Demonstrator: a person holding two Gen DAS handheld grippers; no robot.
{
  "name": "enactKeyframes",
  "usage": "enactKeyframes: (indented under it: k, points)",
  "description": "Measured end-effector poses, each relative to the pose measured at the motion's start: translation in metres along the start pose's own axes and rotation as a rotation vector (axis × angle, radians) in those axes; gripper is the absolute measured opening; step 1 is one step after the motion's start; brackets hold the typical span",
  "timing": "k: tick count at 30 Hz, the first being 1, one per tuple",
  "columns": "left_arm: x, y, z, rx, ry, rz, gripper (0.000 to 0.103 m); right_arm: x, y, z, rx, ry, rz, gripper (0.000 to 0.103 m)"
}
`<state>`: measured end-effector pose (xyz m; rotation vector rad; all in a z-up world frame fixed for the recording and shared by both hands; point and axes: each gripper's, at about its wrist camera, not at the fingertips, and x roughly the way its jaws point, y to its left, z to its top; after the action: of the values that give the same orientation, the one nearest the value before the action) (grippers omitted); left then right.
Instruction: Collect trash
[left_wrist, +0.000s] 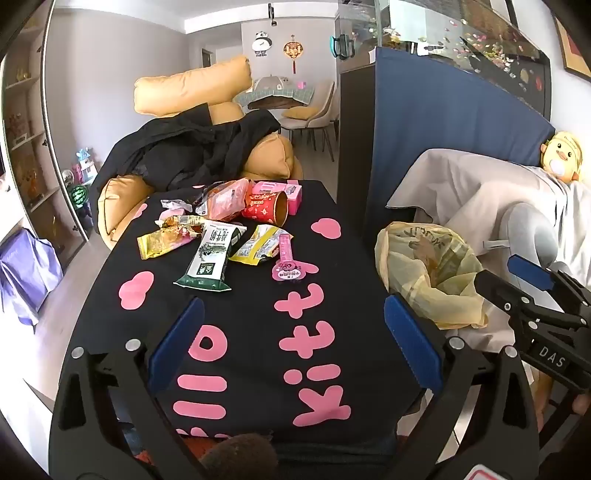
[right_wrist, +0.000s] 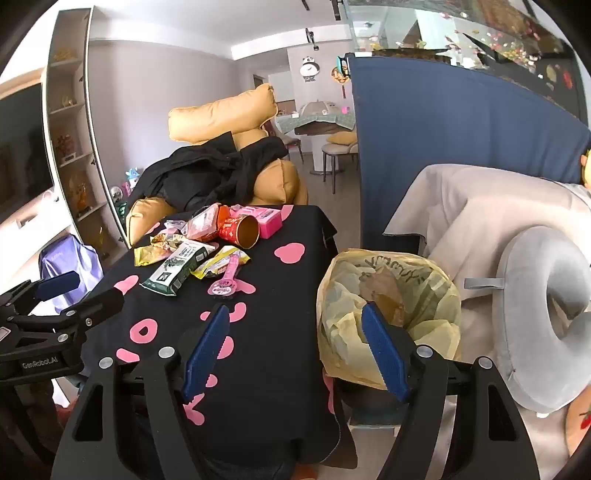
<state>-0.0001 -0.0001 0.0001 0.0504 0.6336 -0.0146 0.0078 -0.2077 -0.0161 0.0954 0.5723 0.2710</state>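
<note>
Table (left_wrist: 236, 332) first, draped in black cloth with pink lettering and hearts, filling the middle of both views. Behind it sits a mustard-yellow sofa (left_wrist: 192, 88) with a black jacket (left_wrist: 184, 147) thrown over it. Off to the right, a blue partition (left_wrist: 443, 122), and below it a seat under a beige cover (right_wrist: 461, 221) with a grey neck pillow (right_wrist: 546, 314) lying on it.

Now the bin: a yellow trash bag (right_wrist: 388, 295) stands open just beside the table's right edge, something brown inside it.

And the trash, all bunched at the far end of the tabletop. A green-and-white milk carton (left_wrist: 207, 258) lies flat, nearest the camera. Beside it, a yellow wrapper (left_wrist: 258, 245) and a pink strip package (left_wrist: 288, 262). Further back, a red paper cup (left_wrist: 266, 208) on its side with its mouth toward us, a pink box (left_wrist: 291, 194) behind it, an orange-pink bag (left_wrist: 225, 199), and a gold wrapper (left_wrist: 162, 242) on the left.

Left gripper (left_wrist: 295, 347) hovers over the near end of the cloth, jaws spread wide, nothing between them. Right gripper (right_wrist: 295, 350) is spread wide too, empty, one finger over the table edge and the other in front of the bag.
</note>
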Motion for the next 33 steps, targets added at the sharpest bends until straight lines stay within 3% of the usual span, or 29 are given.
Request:
enactKeyframes:
  k: [33]
  points:
    - [-0.0074, -0.0009, 0.0041, 0.009, -0.034, 0.005, 0.094, -0.0069, -0.0013, 0.0014, 0.006, -0.03, -0.003, 0.07]
